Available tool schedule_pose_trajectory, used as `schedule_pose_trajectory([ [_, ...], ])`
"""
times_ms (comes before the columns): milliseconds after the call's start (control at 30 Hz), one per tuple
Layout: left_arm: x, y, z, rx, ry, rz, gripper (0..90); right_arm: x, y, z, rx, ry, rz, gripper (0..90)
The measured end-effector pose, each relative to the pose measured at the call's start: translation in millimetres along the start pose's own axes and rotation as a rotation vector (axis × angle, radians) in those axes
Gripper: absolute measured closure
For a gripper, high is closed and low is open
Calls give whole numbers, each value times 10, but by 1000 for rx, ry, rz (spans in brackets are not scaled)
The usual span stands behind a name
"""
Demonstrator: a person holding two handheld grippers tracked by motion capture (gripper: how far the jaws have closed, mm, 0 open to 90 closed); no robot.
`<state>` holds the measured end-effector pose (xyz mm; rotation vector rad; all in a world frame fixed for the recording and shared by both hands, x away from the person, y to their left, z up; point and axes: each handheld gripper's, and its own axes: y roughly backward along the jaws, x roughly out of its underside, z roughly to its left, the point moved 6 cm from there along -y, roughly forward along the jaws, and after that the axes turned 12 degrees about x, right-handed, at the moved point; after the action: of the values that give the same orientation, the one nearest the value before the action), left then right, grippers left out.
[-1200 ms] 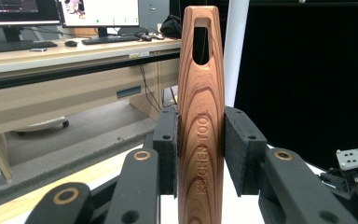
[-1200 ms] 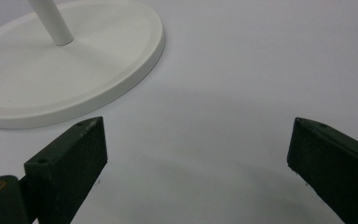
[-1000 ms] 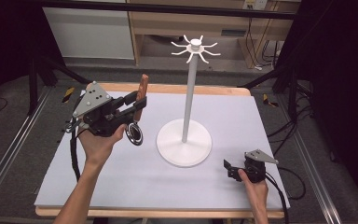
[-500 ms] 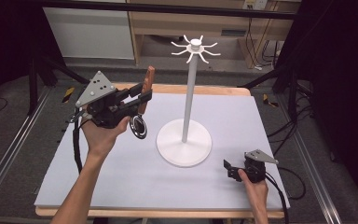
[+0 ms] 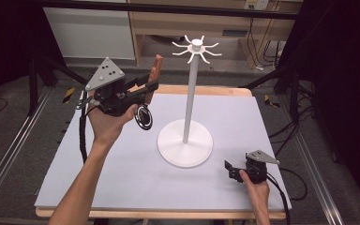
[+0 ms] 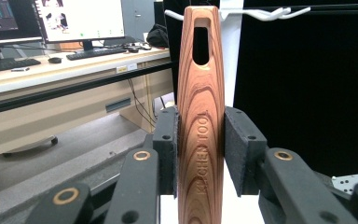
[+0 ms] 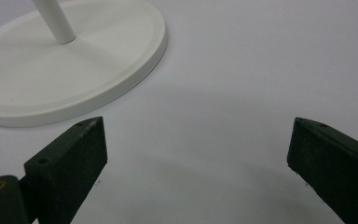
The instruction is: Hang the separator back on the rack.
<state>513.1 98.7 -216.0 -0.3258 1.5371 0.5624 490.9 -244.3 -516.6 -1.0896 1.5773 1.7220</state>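
My left gripper [image 5: 146, 90] is shut on a kitchen tool's wooden handle [image 5: 156, 70], held up above the left of the white mat. The handle [image 6: 200, 116] stands upright between my pads, its hanging slot at the top. The tool's round black-rimmed head [image 5: 144, 116] hangs below my hand. A white hook stand [image 5: 191, 93] rises at the mat's middle, and its hooks [image 6: 261, 13] sit just behind the handle's top. My right gripper [image 5: 232, 169] rests open near the mat's front right, with bare mat between its jaws [image 7: 196, 154].
The stand's wide round base [image 7: 70, 70] lies just left of my right gripper. A wooden table edge [image 5: 206, 90] borders the mat [image 5: 122, 178] at the back. Desks with monitors [image 6: 79, 18] stand beyond.
My left hand has risen with the tool, and the handle now points higher, closer to the stand's hooks. The right gripper has stayed where it was.
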Motion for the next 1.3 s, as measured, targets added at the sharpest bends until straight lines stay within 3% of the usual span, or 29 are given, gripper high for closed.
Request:
schedule_pose_trajectory([
  [333,-93,-115,2,7,-19,6,674,-1,1,1,0,-1,-1,53],
  [1300,-194,-270,13,15,-16,5,674,-1,0,-3,-1,-2,-3,53],
])
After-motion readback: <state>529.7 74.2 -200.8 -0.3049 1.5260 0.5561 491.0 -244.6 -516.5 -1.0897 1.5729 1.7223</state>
